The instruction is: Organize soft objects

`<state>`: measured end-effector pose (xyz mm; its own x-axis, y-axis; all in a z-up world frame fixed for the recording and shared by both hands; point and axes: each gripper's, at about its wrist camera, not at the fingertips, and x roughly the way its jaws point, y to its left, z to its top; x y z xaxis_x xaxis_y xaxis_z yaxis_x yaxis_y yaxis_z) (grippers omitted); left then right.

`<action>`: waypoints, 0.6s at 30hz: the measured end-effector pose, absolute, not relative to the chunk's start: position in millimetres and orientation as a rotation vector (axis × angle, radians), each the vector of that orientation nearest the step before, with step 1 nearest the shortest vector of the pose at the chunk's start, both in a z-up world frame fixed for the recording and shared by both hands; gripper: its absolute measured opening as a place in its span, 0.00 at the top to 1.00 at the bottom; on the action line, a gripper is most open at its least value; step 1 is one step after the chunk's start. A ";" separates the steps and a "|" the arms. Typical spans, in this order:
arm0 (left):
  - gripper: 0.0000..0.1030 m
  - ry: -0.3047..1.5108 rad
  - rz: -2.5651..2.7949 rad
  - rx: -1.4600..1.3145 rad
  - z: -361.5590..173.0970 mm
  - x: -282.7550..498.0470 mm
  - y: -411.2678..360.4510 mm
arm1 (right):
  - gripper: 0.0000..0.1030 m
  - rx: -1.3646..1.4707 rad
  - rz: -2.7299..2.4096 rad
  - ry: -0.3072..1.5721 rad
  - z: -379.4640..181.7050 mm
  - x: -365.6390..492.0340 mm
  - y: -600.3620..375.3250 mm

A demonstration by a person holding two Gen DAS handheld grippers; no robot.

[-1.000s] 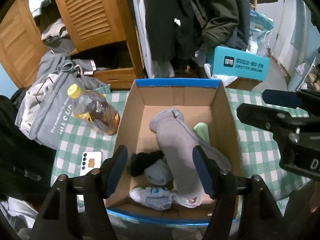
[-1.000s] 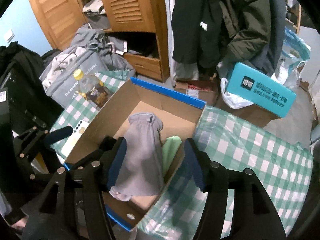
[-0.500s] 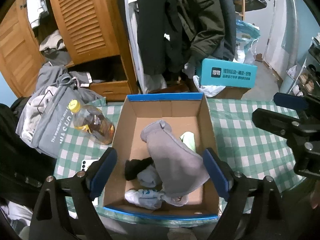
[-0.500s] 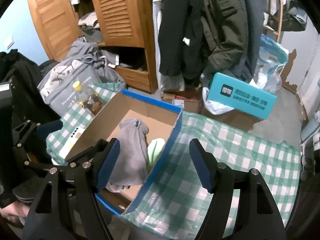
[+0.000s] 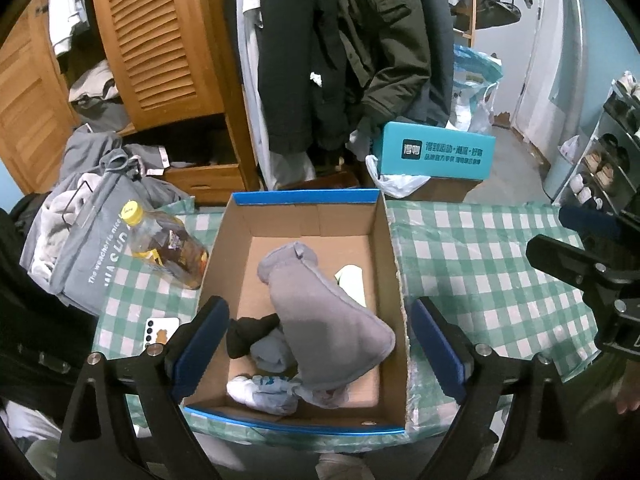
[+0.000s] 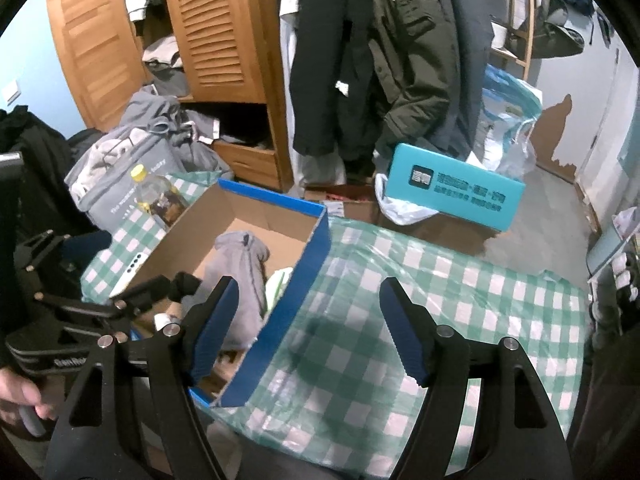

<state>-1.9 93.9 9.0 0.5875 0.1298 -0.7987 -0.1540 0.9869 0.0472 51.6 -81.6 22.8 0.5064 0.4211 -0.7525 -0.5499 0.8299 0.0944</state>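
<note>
A blue-rimmed cardboard box [image 5: 304, 197] stands on the green checked table [image 5: 480, 272]; it also shows in the right wrist view [image 6: 316, 240]. Inside lie a large grey soft piece [image 5: 324, 320], a black sock [image 5: 244, 332], a light blue-grey sock [image 5: 270, 354], a white-and-blue bundle [image 5: 264, 396] and a pale green item [image 5: 352, 280]. My left gripper [image 5: 320, 348] is open and empty, held above the box's near end. My right gripper [image 6: 308, 332] is open and empty, above the box's right wall and the cloth. The grey piece shows there too [image 6: 240, 276].
A yellow-capped bottle [image 5: 164, 248] lies left of the box, with a white phone [image 5: 160, 330] near it. A grey bag of clothes [image 5: 88, 240] sits at the table's left. Behind stand a wooden wardrobe [image 5: 160, 48], hanging coats [image 5: 340, 60] and a teal box [image 5: 436, 156].
Both grippers have pulled back and up from the box and opened wider. The right gripper has swung right, over the cloth. The things in the box have not moved.
</note>
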 end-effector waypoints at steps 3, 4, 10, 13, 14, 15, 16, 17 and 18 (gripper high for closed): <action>0.05 0.919 0.160 -0.018 10.7 -2.6 89.5 | 0.30 -0.149 0.579 0.853 22.8 51.1 -88.7; 0.03 0.915 0.161 -0.013 11.0 -2.6 87.7 | 0.30 -0.146 0.576 0.851 22.7 51.3 -90.6; 0.02 0.908 0.145 0.026 12.0 1.1 75.9 | 0.30 -0.141 0.564 0.857 19.3 53.5 -97.9; 0.02 0.904 0.144 0.030 13.1 1.6 73.9 | 0.30 -0.139 0.562 0.859 18.0 54.4 -99.1; 0.02 0.904 0.145 0.030 13.4 1.9 73.8 | 0.30 -0.138 0.560 0.861 17.3 54.6 -100.0; 0.02 0.904 0.144 0.029 13.4 2.0 73.8 | 0.30 -0.138 0.560 0.862 16.5 55.2 -100.5; 0.02 0.904 0.142 0.029 13.3 2.1 73.7 | 0.30 -0.138 0.559 0.863 15.6 55.6 -101.1; 0.02 0.901 0.142 0.026 14.1 2.2 73.5 | 0.30 -0.138 0.557 0.862 15.4 55.8 -101.8; 0.02 0.900 0.141 0.025 14.4 2.3 73.4 | 0.30 -0.137 0.556 0.864 14.5 56.1 -102.7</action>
